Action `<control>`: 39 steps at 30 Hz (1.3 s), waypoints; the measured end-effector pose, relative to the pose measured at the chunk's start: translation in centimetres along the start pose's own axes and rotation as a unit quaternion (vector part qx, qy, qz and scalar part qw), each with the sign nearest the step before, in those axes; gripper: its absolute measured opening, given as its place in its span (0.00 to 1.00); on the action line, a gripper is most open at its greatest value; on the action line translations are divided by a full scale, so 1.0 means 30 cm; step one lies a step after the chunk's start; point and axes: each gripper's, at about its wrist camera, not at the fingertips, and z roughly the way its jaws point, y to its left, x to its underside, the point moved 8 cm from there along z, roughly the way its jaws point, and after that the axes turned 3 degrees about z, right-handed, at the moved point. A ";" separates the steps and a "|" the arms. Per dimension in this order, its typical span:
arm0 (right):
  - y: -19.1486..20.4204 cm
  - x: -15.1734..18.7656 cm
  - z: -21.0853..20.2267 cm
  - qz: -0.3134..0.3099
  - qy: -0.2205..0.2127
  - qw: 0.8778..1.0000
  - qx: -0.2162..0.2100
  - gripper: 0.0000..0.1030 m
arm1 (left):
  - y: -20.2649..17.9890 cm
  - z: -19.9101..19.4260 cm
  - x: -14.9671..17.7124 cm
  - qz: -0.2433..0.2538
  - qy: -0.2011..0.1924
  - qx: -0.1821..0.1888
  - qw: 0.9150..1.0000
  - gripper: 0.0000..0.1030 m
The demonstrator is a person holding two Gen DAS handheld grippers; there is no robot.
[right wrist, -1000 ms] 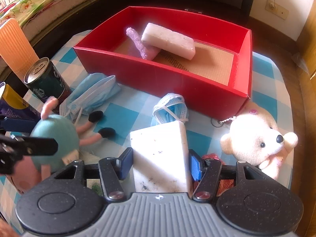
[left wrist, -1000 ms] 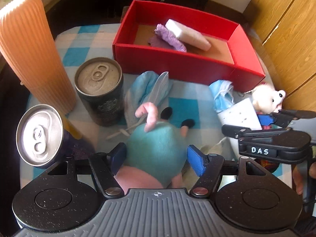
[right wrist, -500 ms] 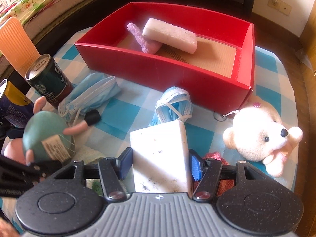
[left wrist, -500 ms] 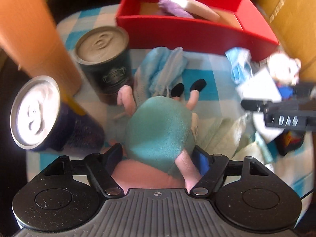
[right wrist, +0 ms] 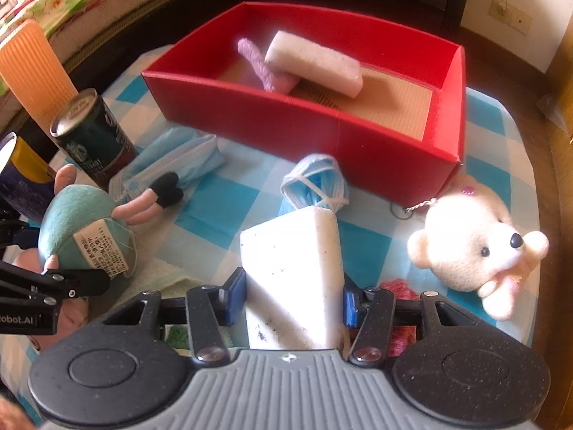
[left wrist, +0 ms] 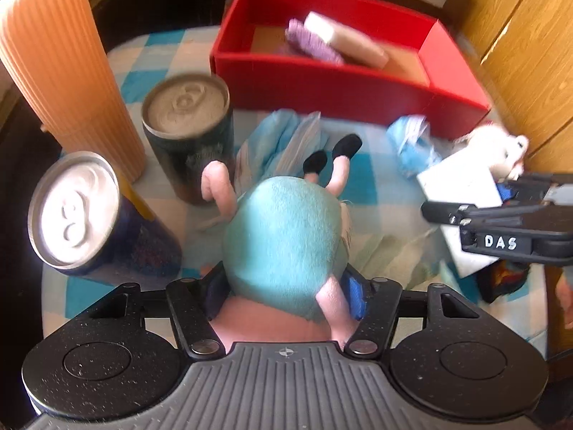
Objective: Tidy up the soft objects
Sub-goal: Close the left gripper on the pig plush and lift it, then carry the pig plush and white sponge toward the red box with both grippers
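Two soft things already lie in the red box (right wrist: pixel 322 125) beyond both jaws, while the left jaws have just closed on the teal plush doll (left wrist: pixel 283 240) and the right jaws on the white sponge (right wrist: pixel 292 272), and the masks (right wrist: pixel 315 182) and white bear (right wrist: pixel 469 247) wait on the desk (right wrist: pixel 222 208).

— How many of each kind are counted?
— Two drink cans (left wrist: pixel 186 136) (left wrist: pixel 89 215), two blue face masks (right wrist: pixel 172 168) (right wrist: pixel 315 182), two white sponges (right wrist: pixel 290 279) (right wrist: pixel 315 62), two plush toys (right wrist: pixel 86 222) (right wrist: pixel 472 243) and one red box (right wrist: pixel 304 125) are counted.
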 end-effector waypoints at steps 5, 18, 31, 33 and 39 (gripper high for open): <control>-0.001 -0.021 -0.054 0.010 -0.018 1.000 -0.015 0.28 | -0.011 -0.021 -0.019 -0.007 -0.015 0.011 1.000 0.61; 0.014 -0.083 -0.181 0.027 -0.066 0.996 -0.054 0.28 | 0.018 -0.156 -0.092 -0.046 -0.078 0.033 0.995 0.60; 0.019 -0.119 -0.289 0.030 -0.105 0.992 -0.069 0.28 | -0.013 -0.225 -0.166 -0.066 -0.119 0.058 0.989 0.60; 0.014 -0.126 -0.310 0.033 -0.114 0.990 -0.070 0.28 | -0.023 -0.239 -0.185 -0.068 -0.128 0.064 0.987 0.60; -0.009 -0.156 -0.379 0.041 -0.145 0.986 -0.070 0.28 | -0.057 -0.278 -0.240 -0.070 -0.155 0.077 0.982 0.61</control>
